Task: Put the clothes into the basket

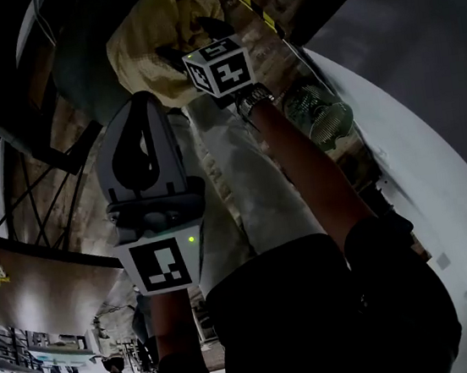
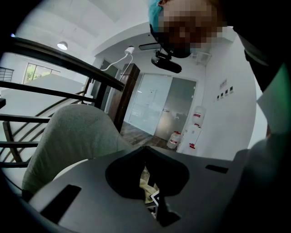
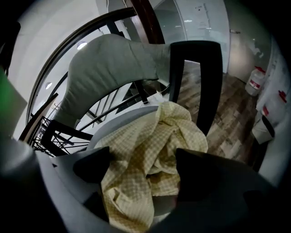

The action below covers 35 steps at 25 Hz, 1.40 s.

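yellow checked cloth [image 3: 154,132] lies bunched between the wide jaws of the right tongs [image 3: 138,159], ready for a pinch. the left tongs [image 2: 145,149] sit closed, seemingly empty, likely held in reserve.

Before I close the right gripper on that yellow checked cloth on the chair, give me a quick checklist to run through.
1. Right gripper jaws apart: ok.
2. Yellow checked cloth between those jaws: ok; the pads are not pressing on it yet.
3. Cloth lying free on the gray chair seat, nothing on top of it: ok.
4. Left gripper jaws together, away from the cloth: ok.
5. Basket located for the drop: cannot tell; no view shows it clearly.
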Tool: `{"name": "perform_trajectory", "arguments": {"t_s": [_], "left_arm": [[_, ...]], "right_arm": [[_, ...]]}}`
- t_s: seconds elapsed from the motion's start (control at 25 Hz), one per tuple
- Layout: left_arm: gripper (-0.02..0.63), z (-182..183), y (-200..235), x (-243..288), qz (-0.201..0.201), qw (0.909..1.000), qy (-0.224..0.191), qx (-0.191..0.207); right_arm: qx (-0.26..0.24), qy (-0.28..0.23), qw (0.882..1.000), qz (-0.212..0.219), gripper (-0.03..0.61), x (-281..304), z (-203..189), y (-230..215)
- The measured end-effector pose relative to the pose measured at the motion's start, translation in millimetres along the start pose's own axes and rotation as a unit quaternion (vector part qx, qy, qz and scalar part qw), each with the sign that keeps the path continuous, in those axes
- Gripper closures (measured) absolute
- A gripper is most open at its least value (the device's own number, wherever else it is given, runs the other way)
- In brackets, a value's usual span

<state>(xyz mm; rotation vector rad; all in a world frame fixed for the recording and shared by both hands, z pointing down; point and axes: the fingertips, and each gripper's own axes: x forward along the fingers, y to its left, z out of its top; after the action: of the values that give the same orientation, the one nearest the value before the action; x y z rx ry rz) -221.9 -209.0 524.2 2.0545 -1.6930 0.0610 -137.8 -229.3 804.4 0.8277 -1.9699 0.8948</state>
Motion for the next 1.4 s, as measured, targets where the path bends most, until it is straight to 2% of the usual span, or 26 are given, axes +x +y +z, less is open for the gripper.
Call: {"name": "perform_trajectory", "arguments": {"t_s": [0.36, 0.48, 0.56, 0.68, 0.8, 0.88, 1.16, 1.4], "left_arm": [[0.600, -5.1, 8.4, -1.6, 0.017, 0.9999, 0.003, -0.003], [0.600, -3.5, 10.0, -3.7, 0.022, 0.9997, -0.001, -0.003], [0.600, -3.3, 10.9, -6.5, 0.024, 0.9997, -0.003, -0.003], [0.600, -3.3, 11.6, -12.5, 0.026, 0.9997, -0.002, -0.002], [0.600, -2.8, 9.6, -18.9, 0.023, 0.9997, -0.002, -0.001], [0.600, -4.1, 9.2, -24.2, 0.020, 0.9998, -0.002, 0.002], [0.600, -9.4, 13.9, -43.1, 0.018, 0.9998, -0.002, 0.004], [0.600, 1.8, 17.1, -61.5, 0.018, 0.9997, -0.010, 0.010]], "right_arm": [[-0.006, 0.050, 0.999, -0.004, 0.135, 29.9, -20.1, -0.9], [-0.001, 0.068, 0.998, -0.017, 0.139, 38.9, -25.5, -6.8], [-0.006, 0.080, 0.996, -0.027, 0.206, 38.7, -26.1, -7.0], [-0.028, 0.083, 0.995, -0.045, 0.404, 35.7, -25.8, 0.6], [-0.070, 0.074, 0.992, -0.069, 0.483, 32.1, -23.3, 7.5], [-0.082, 0.064, 0.992, -0.077, 0.497, 29.0, -20.0, 9.0], [-0.077, 0.028, 0.994, -0.071, 0.506, 8.1, -14.0, 25.8], [-0.081, -0.001, 0.995, -0.066, 0.506, -18.7, -6.6, 53.6]]}}
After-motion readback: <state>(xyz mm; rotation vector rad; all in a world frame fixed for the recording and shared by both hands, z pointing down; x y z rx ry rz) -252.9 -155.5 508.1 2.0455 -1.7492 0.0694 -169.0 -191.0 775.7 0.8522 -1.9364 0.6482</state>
